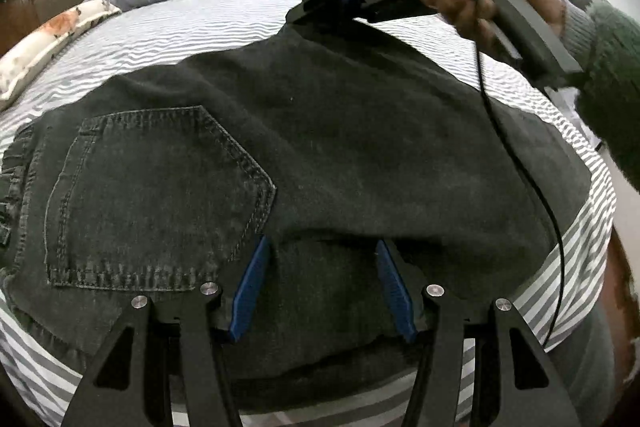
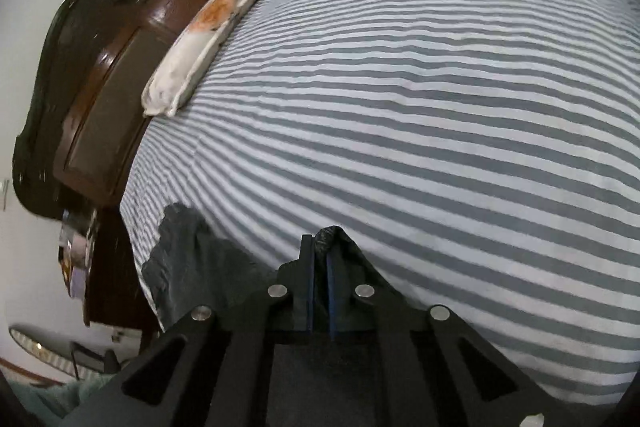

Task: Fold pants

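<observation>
The dark pants [image 1: 320, 131] lie flat on the striped bed [image 2: 440, 107]. The right gripper [image 2: 320, 259] pinches the far edge tight to fold it. The left gripper [image 1: 320, 255] waits with fingers wide at the near edge.

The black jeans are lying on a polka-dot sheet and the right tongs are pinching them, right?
Not quite: the sheet is striped grey and white, not polka-dot, as the right wrist view shows. The right tongs are indeed pinching the black jeans.

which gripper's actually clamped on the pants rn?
The right gripper: its blue pads are pinched together on a bunch of the pants. The left gripper is spread open.
</observation>
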`<state>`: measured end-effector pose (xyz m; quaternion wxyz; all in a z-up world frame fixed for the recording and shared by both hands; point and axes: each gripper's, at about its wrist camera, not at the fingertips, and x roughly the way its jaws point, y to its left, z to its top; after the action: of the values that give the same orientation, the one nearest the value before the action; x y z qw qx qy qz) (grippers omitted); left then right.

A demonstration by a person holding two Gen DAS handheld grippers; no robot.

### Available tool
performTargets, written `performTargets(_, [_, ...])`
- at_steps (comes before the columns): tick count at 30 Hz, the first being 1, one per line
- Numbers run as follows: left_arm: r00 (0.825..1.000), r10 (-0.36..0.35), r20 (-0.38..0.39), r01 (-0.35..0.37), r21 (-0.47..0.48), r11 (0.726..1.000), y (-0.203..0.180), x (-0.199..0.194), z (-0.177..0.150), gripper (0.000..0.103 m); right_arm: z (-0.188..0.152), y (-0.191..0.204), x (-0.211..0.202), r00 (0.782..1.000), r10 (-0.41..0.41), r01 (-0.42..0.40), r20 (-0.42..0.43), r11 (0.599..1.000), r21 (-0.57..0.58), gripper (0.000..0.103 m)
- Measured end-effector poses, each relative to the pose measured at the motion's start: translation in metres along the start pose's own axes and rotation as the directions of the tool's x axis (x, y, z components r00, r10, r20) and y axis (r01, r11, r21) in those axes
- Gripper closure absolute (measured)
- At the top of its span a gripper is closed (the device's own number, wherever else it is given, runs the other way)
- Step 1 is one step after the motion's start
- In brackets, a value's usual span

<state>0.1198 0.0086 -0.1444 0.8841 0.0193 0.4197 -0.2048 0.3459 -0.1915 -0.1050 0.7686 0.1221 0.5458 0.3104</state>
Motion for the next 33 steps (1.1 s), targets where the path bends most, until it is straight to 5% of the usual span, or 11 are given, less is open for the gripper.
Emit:
performTargets(9, [1.000,0.019,-0.006,-0.019,0.053,0.998,-0.007,0.001,-0.002,0.046,0.003,-0.040,0.044,0.998,-0.001,0.007,-0.064,0.997,0.083,0.099])
performTargets(11, [1.000,-0.007,-0.022,0.008,0.031,0.999,-0.003,-0.003,0.007,0.046,0.004,-0.034,0.037,0.997,-0.016,0.023,-0.082,0.996,0.082,0.086])
performTargets(14, [0.999,-0.022,0.050,0.022,-0.005,1.000,0.004,-0.022,0.025,0.046,0.000,-0.023,0.001,0.991,-0.132,0.132,0.025,0.991,0.010,0.077])
performTargets(17, [0.995,-0.001,0.102,0.001,0.004,1.000,0.006,-0.029,0.045,0.046,-0.013,-0.019,-0.026,0.988,-0.132,0.132,0.082,0.991,0.006,0.077])
performTargets(21, [0.999,0.017,0.037,-0.016,-0.023,1.000,0.015,-0.001,0.054,0.046,-0.043,-0.014,-0.029,0.995,-0.088,0.088,0.040,0.996,-0.003,0.077])
performTargets(23, [0.998,0.061,-0.026,-0.062,-0.064,0.996,0.026,0.016,0.050,0.046,-0.056,-0.015,-0.013,0.990,-0.139,0.139,0.006,0.990,-0.011,0.078])
performTargets(24, [0.997,0.061,-0.040,-0.064,-0.077,0.995,0.032,0.020,0.045,0.046,-0.058,-0.017,-0.006,0.988,-0.154,0.154,-0.011,0.988,-0.011,0.078])
performTargets(26, [0.998,0.061,-0.014,-0.062,-0.064,0.996,0.033,0.018,0.039,0.046,-0.060,-0.028,0.004,0.977,-0.215,0.215,-0.015,0.977,-0.001,0.099])
performTargets(29, [0.997,0.081,-0.009,-0.082,-0.018,0.996,0.032,0.016,0.035,0.046,-0.056,-0.048,-0.006,0.975,-0.221,0.217,0.035,0.972,0.092,0.103])
performTargets(33, [0.996,0.093,-0.016,-0.093,-0.050,0.994,0.028,0.009,0.038,0.046,-0.064,-0.054,-0.032,0.946,-0.312,0.301,0.087,0.946,0.120,0.084])
